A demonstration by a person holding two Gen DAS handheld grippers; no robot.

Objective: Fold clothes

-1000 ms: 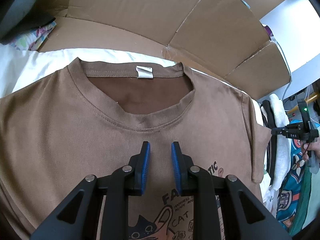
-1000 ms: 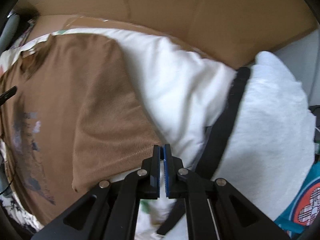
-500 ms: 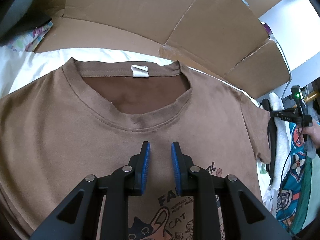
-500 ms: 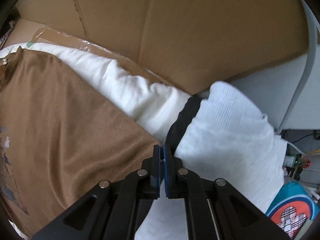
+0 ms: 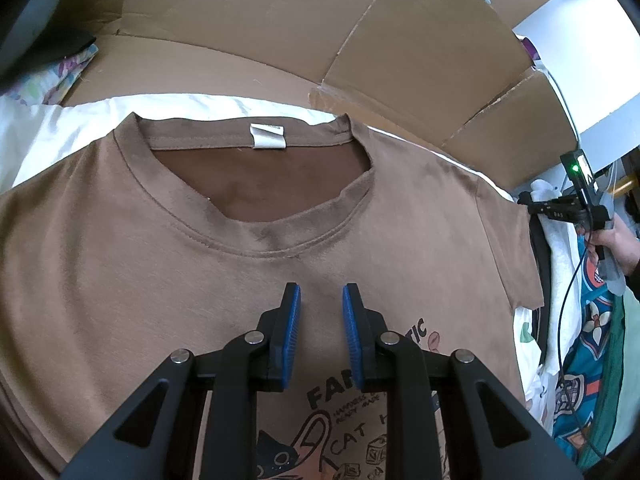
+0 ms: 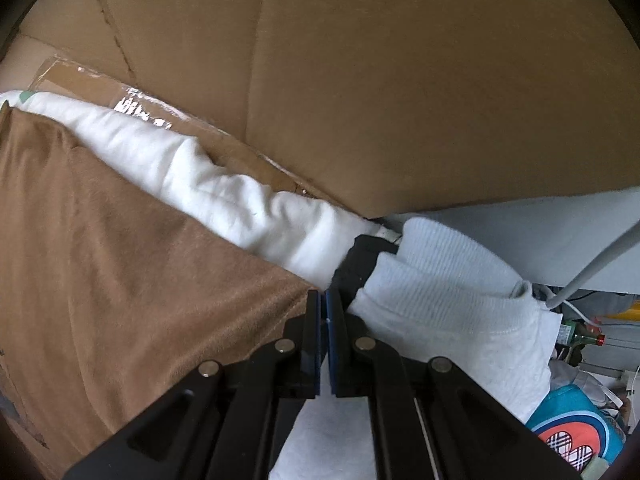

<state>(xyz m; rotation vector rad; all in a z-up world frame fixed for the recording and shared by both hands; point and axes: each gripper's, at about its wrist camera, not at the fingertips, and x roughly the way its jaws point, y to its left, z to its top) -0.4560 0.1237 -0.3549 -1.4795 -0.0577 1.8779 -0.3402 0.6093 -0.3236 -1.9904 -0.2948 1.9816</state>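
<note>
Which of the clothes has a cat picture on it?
The brown T-shirt, spread flat with its neck hole facing up. A cartoon cat and letters are printed on its chest. The white ribbed garment beside it is plain.

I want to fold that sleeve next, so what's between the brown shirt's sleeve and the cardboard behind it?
A white cloth runs between the brown shirt and the cardboard, seen in the right wrist view.

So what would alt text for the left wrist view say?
A brown T-shirt with a cat print lies flat, collar away from the camera, on white bedding. The left gripper, slightly open, hovers over its chest; cardboard stands behind.
</note>
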